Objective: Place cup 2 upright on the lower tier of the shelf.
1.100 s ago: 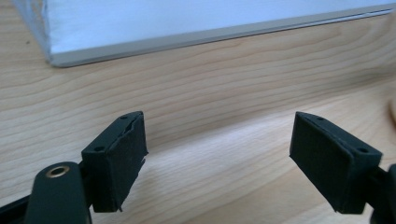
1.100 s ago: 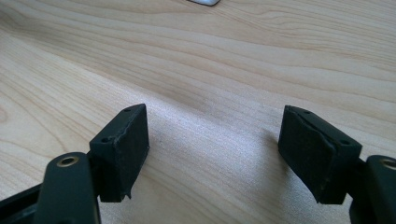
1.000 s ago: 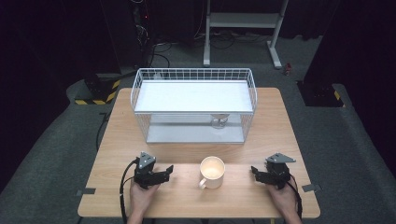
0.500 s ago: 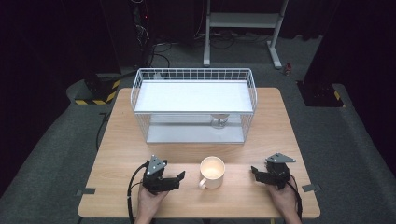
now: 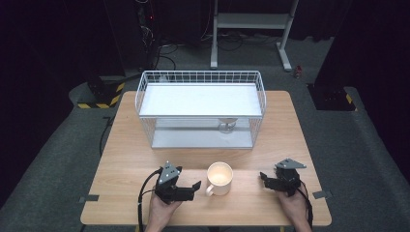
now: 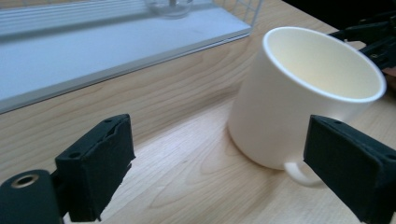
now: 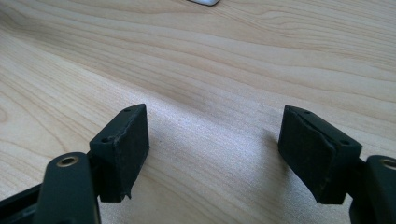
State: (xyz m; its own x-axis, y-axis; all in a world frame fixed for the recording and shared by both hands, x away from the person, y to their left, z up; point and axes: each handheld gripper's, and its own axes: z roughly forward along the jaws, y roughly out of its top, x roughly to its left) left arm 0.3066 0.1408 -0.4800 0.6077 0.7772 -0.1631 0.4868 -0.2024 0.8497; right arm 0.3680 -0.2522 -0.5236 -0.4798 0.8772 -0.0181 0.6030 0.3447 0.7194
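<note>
A: Which way does the mug lie from the left tool?

B: Just ahead of its tips, toward the right tool. In the left gripper view the mug stands upright on the desk, offset toward the tool's right-hand jaw, and its handle sits low by that jaw, facing back at the tool.

A: Is the left tool gripping anything?

B: No. Its jaws have just been opening; they stand wide with bare wood between them, and the pads do not press on the mug.

A: And the right one?

B: The right tool has its jaws apart too, with nothing but desk between them. It rests well off to the mug's other side.

A: So which hand is nearer?

B: The left, clearly. I'd judge the next move turns on that handle, which points toward the left tool rather than away.

A: Counts?

B: One mug, two tools, one wire rack beyond the mug, one glass under its shelf.
</note>
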